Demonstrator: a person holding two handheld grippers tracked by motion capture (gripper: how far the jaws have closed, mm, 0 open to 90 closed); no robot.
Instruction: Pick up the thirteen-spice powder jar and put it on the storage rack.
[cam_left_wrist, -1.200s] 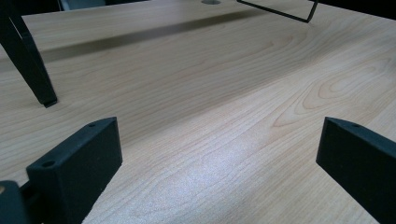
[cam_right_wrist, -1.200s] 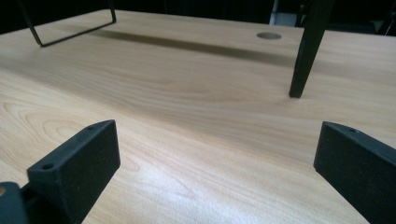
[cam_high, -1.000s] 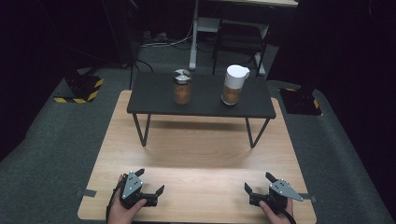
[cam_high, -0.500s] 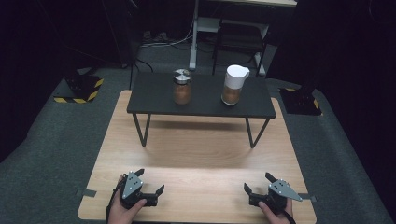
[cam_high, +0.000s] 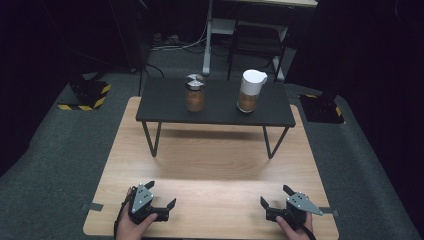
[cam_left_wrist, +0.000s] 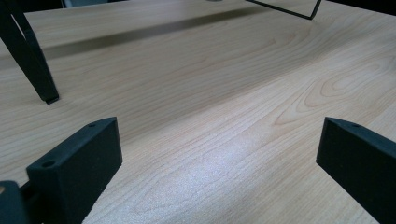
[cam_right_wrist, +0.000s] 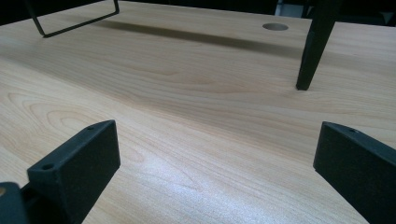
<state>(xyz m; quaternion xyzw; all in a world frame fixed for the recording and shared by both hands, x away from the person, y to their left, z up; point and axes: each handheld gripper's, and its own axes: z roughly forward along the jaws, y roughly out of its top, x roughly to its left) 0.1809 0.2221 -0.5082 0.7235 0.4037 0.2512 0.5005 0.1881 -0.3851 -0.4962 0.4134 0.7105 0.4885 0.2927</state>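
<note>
A: Log entry, left to right, all referenced to the black stand (cam_high: 215, 102). What do I have at the near left?

B: Left gripper (cam_high: 159, 196) resting low on the wooden table (cam_high: 210, 165), well in front of the stand's left legs. Jaws spread wide, nothing between them; bare wood shows in its own view.

A: On the stand?

B: Toward its left, a glass jar (cam_high: 194, 93) with a metal lid and brown contents. Toward its right, a white-topped container (cam_high: 249, 91), brown at the base. Both upright, apart.

A: Near right?

B: I read the right gripper (cam_high: 276, 197) as released too, empty, in front of the stand's right legs.
</note>
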